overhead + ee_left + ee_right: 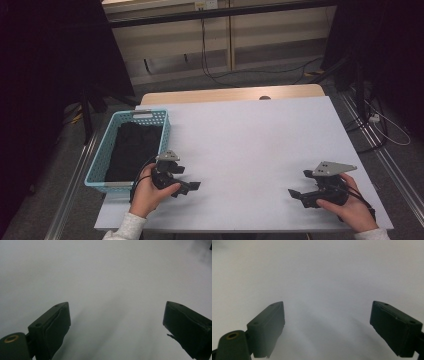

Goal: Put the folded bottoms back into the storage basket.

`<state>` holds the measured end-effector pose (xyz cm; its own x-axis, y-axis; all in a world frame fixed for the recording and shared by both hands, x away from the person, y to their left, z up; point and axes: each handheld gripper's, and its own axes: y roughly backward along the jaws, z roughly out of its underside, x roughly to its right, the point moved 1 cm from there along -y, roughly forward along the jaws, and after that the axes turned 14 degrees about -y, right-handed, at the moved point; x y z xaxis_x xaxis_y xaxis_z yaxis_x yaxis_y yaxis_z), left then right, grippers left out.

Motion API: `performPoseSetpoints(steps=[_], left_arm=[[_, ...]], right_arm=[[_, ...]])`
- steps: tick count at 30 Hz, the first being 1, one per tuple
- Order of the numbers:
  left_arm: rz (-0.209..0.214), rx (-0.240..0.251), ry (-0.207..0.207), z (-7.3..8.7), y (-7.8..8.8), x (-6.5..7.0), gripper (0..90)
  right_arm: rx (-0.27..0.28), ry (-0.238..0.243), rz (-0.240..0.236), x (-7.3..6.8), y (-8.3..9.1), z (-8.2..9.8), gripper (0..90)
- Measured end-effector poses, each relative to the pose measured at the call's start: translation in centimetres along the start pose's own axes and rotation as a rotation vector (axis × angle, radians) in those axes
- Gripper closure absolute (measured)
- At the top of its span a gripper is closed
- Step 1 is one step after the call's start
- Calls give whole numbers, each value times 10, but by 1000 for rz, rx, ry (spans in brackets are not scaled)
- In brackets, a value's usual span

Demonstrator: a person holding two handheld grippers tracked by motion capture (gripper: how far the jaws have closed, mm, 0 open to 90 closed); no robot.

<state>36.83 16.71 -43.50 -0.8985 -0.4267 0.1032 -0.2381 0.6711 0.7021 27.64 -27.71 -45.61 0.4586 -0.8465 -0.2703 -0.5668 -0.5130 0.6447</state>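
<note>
A light blue plastic basket [98, 159] stands at the left side of the white table [250, 135], with a black cloth [132, 150] lying in it. A hand holds my left gripper [189, 187] low over the table just right of the basket's near corner, jaws pointing right. In the left gripper view that gripper [116, 305] is open, with bare white table between its jaws. At the near right a hand holds my right gripper [296, 196], jaws pointing left. The right gripper view shows it [327, 303] open over bare table too.
A wooden tabletop strip [225, 94] runs along the far edge of the white surface. Cables [210, 70] trail on the floor behind it. Dark stands and drapes flank both sides, and metal rails [380, 150] run beside the table's right edge.
</note>
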Motion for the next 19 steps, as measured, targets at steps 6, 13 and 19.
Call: performPoseSetpoints(steps=[6,13,19], left_arm=[[6,-2,0,1,0,1,75],[8,-13,-6,3,-2,2,74],[1,-18,-5,3,-2,2,74]], right_arm=[[-2,7,0,-1,-1,0,123],[-5,15,-11,-5,-3,0,122],[-14,12,-4,-2,-6,1,118]])
